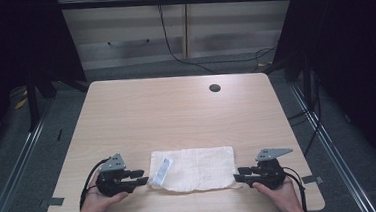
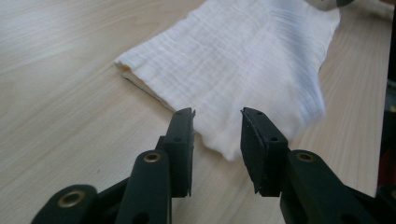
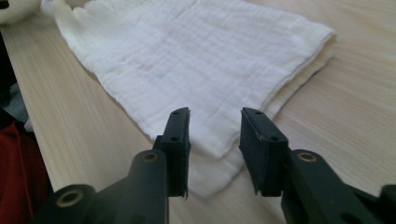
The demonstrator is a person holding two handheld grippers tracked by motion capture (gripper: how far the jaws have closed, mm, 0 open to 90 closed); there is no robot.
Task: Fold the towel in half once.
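Near the 6 o'clock edge of the tabletop (image 1: 176,112) lies a folded white cloth (image 1: 195,168), long axis running 9-to-3, flat on the wood. Left tongs (image 1: 142,177) sit at the cloth's 9 o'clock end, jaws spread, tips just at the cloth corner; in the left gripper view the left tongs (image 2: 217,116) frame the near corner of the cloth (image 2: 243,65) with nothing pinched between them. Right tongs (image 1: 241,174) mirror that at the 3 o'clock end, jaws spread too; in the right gripper view the right tongs (image 3: 215,114) stand over the near corner of the cloth (image 3: 196,60), apart from it, gripping nothing. A small label or tag (image 1: 162,171) lies on the cloth near its 9 o'clock end; print too small to read. Open room: whole tabletop from the cloth toward 12 o'clock is bare wood, apart from a cable hole (image 1: 215,88) near the 1 o'clock corner. Narrow strip of wood between cloth and the 6 o'clock edge. Cloth edges: layered fold visible on the far side in the right gripper view, corner slightly lifted in the left gripper view. Hidden or cut off: hands cut by the bottom frame in the high view; whether the jaw tips touch the cloth there, cannot tell. Surroundings beyond the tabletop are dark, hard to make out.
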